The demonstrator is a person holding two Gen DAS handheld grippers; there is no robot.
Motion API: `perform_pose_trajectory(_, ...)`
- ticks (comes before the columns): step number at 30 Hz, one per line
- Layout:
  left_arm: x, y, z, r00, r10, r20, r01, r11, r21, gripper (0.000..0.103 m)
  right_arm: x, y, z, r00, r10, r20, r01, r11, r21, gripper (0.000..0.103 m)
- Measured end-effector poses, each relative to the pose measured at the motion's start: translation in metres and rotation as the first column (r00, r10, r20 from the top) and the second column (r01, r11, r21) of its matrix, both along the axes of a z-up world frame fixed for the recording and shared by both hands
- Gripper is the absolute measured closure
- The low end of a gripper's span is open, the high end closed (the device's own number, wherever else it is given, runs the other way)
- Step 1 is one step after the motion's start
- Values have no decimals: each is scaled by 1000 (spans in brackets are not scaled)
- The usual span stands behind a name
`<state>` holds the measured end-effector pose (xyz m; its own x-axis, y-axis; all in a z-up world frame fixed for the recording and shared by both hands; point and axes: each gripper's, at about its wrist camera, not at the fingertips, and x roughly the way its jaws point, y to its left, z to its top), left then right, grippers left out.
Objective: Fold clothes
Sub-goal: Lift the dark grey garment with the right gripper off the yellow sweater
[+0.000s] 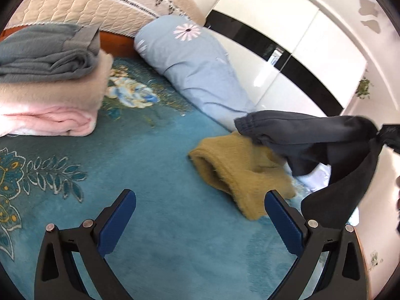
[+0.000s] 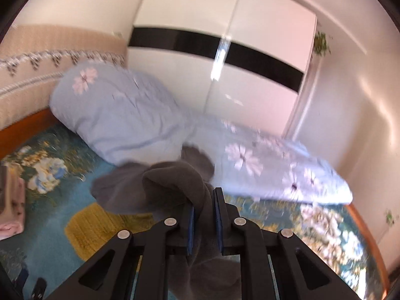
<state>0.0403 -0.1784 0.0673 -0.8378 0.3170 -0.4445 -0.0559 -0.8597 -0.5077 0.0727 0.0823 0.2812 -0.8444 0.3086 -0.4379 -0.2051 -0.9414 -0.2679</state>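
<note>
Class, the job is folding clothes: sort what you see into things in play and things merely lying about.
In play:
- dark grey garment, clamped in right gripper
- mustard knit garment
- left gripper, open

Lying about:
- blue floral pillows
- stacked folded blankets
- white wardrobe

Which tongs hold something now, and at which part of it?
The right tongs are shut on the dark grey fleece garment, pinching a bunched fold; which part cannot be told. The left tongs are open and hold nothing.
</note>
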Motion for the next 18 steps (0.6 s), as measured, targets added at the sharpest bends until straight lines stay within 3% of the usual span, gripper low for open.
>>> perform_pose_trajectory(6, 13, 4, 4, 999, -11, -47, 14, 999, 47, 1, 53, 4, 51, 990, 132, -54, -133, 991, -1, 89)
perform_pose_trajectory(13, 20, -11, 0, 998, 42, -43, -39, 996, 77, 1, 108, -16, 94, 930, 324, -173, -334, 942, -29, 89)
perform_pose_trajectory(15, 21, -18, 0, 997, 61, -39, -58, 995, 80, 1, 115, -11, 100, 922, 330, -202, -347, 936, -58, 89)
perform_pose_trajectory(18, 23, -25, -1, 996, 79, -32, -76, 993, 89, 1, 96, 22, 85, 943, 279, -179, -309, 936, -169, 89)
